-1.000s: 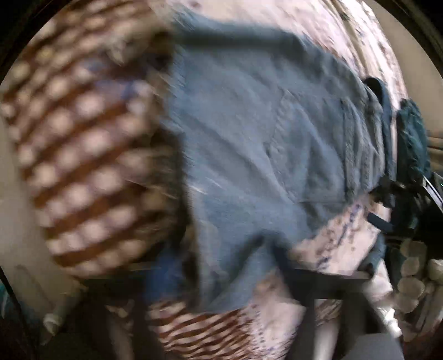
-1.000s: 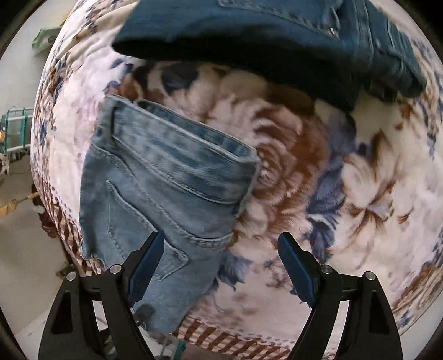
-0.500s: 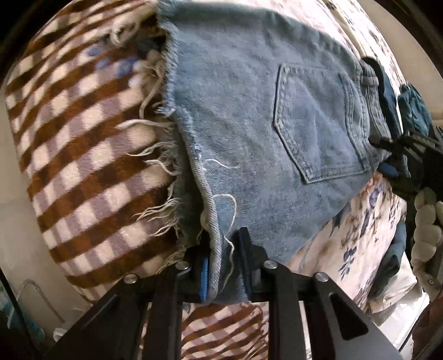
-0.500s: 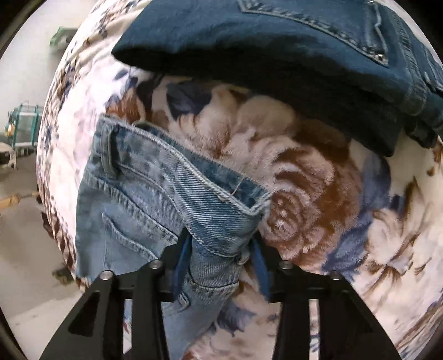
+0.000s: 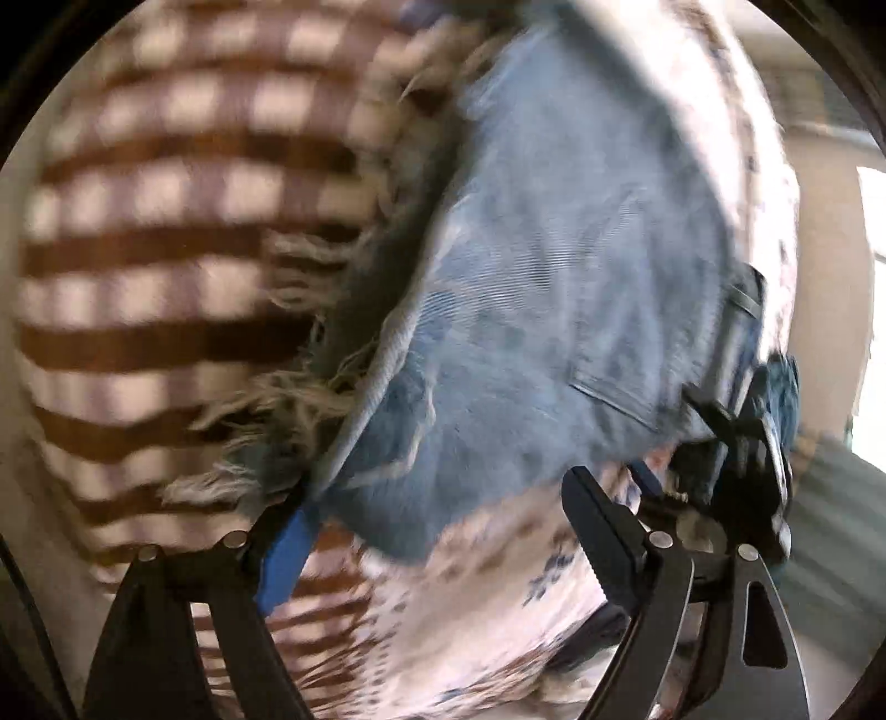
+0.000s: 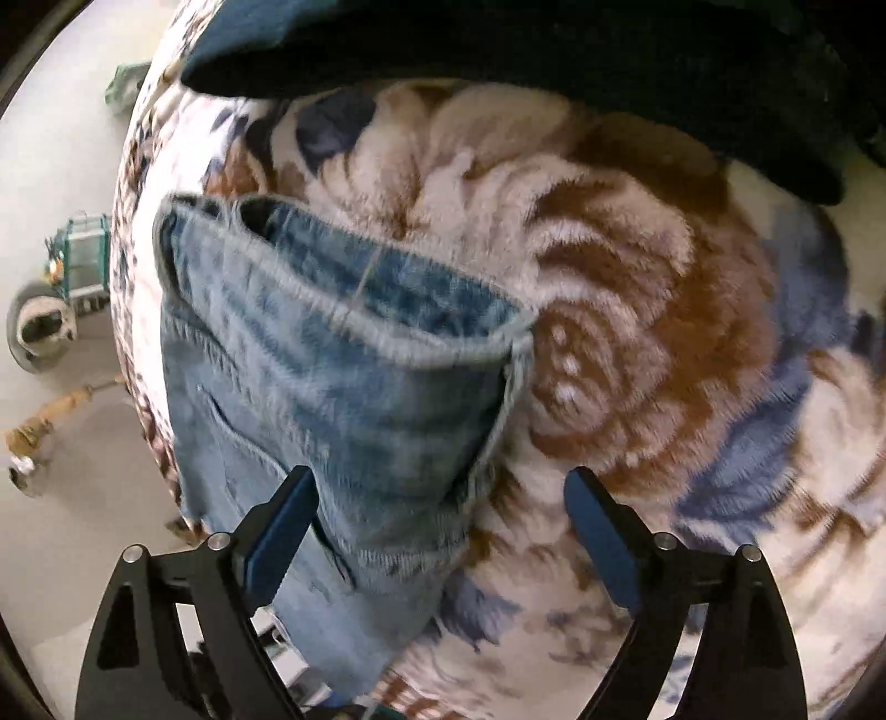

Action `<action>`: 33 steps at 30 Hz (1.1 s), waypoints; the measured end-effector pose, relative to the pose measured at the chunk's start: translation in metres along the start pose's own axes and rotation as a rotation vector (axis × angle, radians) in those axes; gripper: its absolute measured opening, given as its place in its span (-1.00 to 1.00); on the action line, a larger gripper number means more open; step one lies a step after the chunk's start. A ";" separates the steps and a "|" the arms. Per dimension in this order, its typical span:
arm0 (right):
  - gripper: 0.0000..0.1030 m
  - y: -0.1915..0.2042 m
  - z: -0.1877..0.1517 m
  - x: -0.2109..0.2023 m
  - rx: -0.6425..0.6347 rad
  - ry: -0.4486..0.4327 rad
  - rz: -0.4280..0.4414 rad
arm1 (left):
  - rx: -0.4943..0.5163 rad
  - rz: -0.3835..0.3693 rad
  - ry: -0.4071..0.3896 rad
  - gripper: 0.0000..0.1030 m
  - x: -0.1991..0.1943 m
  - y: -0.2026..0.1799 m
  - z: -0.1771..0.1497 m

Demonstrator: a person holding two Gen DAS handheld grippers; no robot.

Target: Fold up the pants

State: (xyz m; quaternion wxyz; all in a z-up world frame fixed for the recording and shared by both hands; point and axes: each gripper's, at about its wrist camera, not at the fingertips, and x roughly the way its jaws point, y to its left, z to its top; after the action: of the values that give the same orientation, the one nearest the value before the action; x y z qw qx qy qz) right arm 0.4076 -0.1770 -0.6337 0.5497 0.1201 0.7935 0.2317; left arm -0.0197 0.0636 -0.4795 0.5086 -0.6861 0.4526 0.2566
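Light blue denim shorts with a frayed hem lie on the floral blanket; the view is blurred. My left gripper is open at the frayed hem corner, which lies between its fingers. In the right wrist view the shorts' waistband lies slightly lifted and open. My right gripper is open around the waistband corner, not clamped. The right gripper also shows in the left wrist view at the far end of the shorts.
A brown-and-white checked blanket hangs over the bed's edge at left. Folded dark blue jeans lie on the floral blanket beyond the shorts. The floor with small items is at left.
Both grippers were shut on the shorts half a second ago, left on the hem, right on the waistband; both have opened and let go. Both cameras have shifted, with motion blur.
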 end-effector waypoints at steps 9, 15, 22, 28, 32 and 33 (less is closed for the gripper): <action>-0.11 -0.011 -0.006 -0.013 0.074 -0.137 0.098 | -0.007 0.058 -0.129 -0.45 -0.013 0.000 0.006; -0.21 -0.014 -0.042 -0.041 0.147 -0.201 0.173 | 0.221 0.070 -0.122 -0.52 -0.054 -0.023 0.021; -0.23 -0.030 -0.120 -0.053 0.216 -0.185 0.215 | 0.466 0.097 -0.136 -0.51 -0.084 -0.018 0.038; 0.44 -0.050 -0.129 -0.019 0.218 -0.072 0.170 | 0.229 -0.002 -0.042 0.00 -0.058 0.037 0.049; 0.61 -0.046 -0.122 -0.016 0.171 -0.076 0.180 | 0.084 -0.147 -0.124 0.63 -0.068 0.054 0.038; 0.62 -0.041 -0.118 -0.011 0.158 -0.070 0.182 | 0.057 -0.182 -0.137 0.73 -0.066 0.055 0.034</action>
State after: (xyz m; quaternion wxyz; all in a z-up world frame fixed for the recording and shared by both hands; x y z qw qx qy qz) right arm 0.3044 -0.2454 -0.6117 0.5425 0.2426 0.7755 0.2131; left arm -0.0944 0.1148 -0.4635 0.5787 -0.6906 0.3595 0.2427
